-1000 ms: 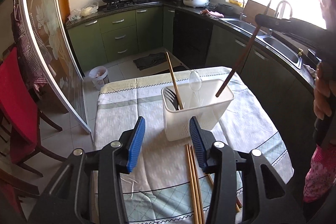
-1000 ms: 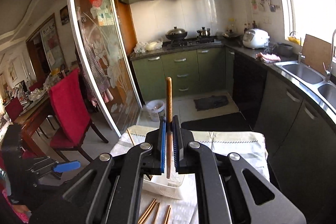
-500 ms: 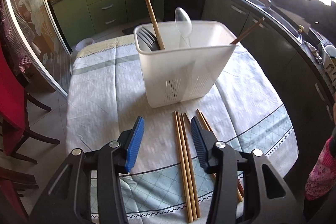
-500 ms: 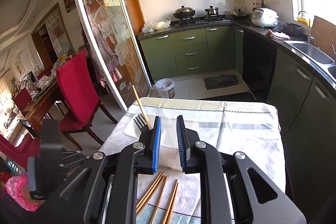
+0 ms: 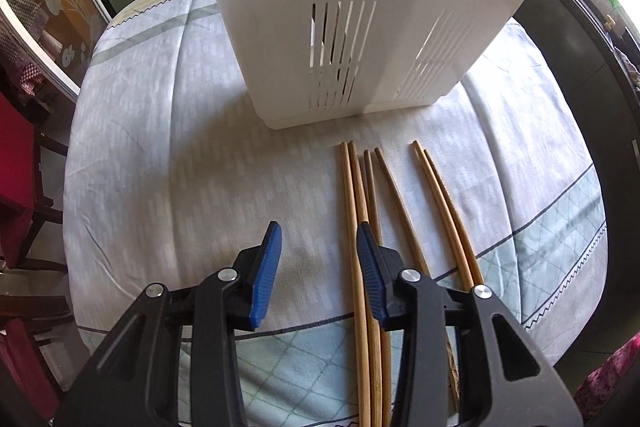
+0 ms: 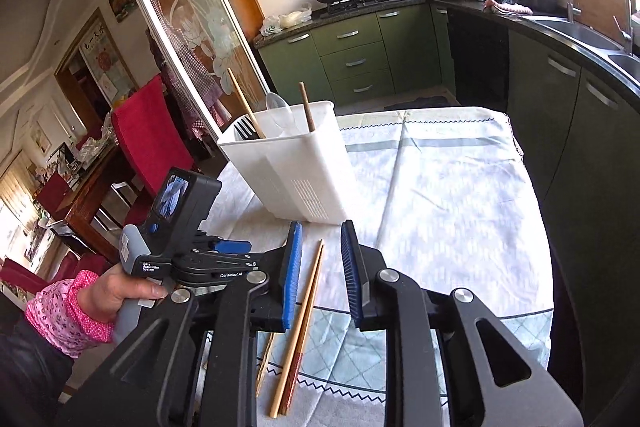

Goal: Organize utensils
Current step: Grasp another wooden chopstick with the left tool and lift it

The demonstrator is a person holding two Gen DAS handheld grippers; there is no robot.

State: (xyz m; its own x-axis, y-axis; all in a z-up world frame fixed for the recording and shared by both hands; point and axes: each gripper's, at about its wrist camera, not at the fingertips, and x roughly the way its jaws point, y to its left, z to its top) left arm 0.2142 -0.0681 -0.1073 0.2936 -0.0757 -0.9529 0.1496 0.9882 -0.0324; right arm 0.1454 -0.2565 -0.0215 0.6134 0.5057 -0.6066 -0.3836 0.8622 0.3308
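Six chopsticks [image 5: 362,227] are lying loose on the tabletop [image 5: 160,155], just in front of the white caddy [image 5: 360,7]; their near ends are running out of the left view under the tong arms. Caddy interior is staying hidden in that view. In the right view, caddy is holding a dark fork [image 6: 245,128], a clear spoon [image 6: 277,105] and two upright chopsticks [image 6: 306,107]. Left tongs [image 5: 318,269] are gaping wide, gripping nothing. Right tongs [image 6: 320,275] are standing open, straddling a chopstick pair [image 6: 304,315] without touching.

Left hand-held gripper [image 5: 318,269]: jaws spread wide, nothing between them, angled steeply downward. Right hand-held gripper [image 6: 320,273]: jaws parted, angled down. Left hand [image 6: 126,291]: wrapped around its handle.
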